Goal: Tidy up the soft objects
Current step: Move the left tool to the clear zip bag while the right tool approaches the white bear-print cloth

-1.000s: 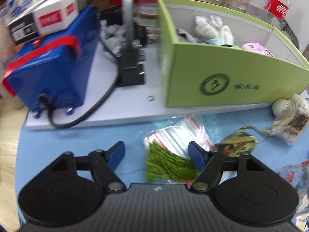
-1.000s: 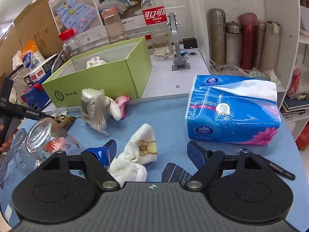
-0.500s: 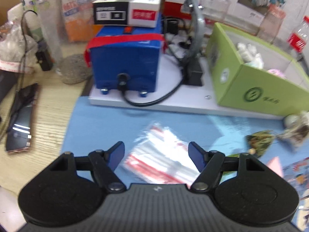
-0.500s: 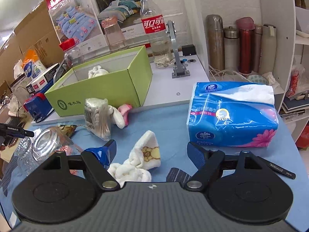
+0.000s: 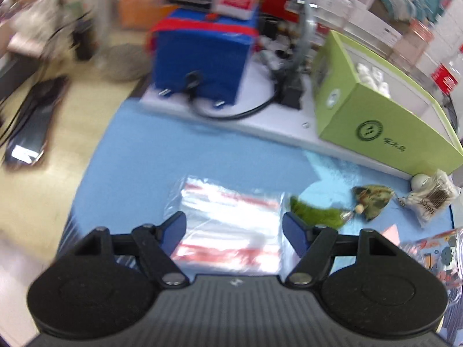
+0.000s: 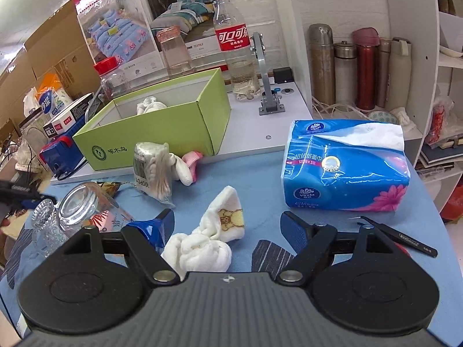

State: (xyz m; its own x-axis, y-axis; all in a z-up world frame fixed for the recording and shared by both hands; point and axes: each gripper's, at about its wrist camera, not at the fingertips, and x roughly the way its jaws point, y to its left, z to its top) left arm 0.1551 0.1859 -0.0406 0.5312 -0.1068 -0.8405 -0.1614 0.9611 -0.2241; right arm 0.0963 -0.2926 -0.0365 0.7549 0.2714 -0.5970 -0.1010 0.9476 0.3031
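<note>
A green box stands on a white platform and holds white socks; it also shows in the left wrist view. A white sock with a bear print lies on the blue mat between the open fingers of my right gripper. A pink and white sock lies by the box front. My left gripper is open over a stack of clear zip bags. A green tassel charm lies to their right.
A tissue pack, black tweezers, a bag of cotton swabs and a tipped glass jar lie on the mat. A blue machine and a phone are to the left. Bottles and flasks stand behind.
My left gripper has pulled back and swung left, so the zip bags now lie between its fingers and the tassel lies to the right. My right gripper has risen slightly over the bear sock.
</note>
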